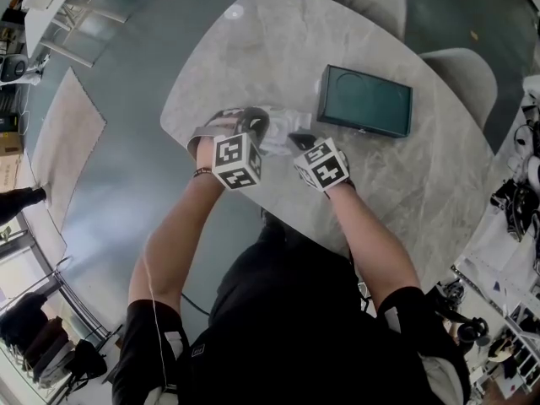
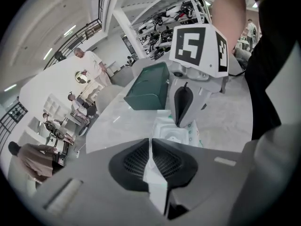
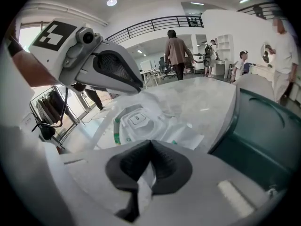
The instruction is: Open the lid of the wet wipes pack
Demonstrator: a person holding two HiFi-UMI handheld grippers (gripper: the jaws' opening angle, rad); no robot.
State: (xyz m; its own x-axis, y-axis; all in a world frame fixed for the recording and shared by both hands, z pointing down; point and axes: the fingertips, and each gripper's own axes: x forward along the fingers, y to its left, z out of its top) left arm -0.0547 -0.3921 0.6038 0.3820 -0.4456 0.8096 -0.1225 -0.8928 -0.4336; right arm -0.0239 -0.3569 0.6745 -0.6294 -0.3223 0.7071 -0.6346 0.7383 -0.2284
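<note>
The wet wipes pack [image 1: 281, 138] is white film with green print and lies between my two grippers over the marble table [image 1: 253, 49]. In the right gripper view its oval lid [image 3: 136, 119] faces up and looks closed. My left gripper [image 2: 151, 157] is shut on a thin white edge of the pack, which runs down between its pads. My right gripper [image 3: 148, 161] is shut on the opposite edge of the film. In the head view the left gripper [image 1: 245, 127] is at the pack's left and the right gripper [image 1: 299, 141] at its right.
A dark green box [image 1: 364, 100] stands on the table just behind and right of the pack, close to my right gripper. Two grey chairs [image 1: 460, 74] sit at the far edge. Several people stand in the room beyond.
</note>
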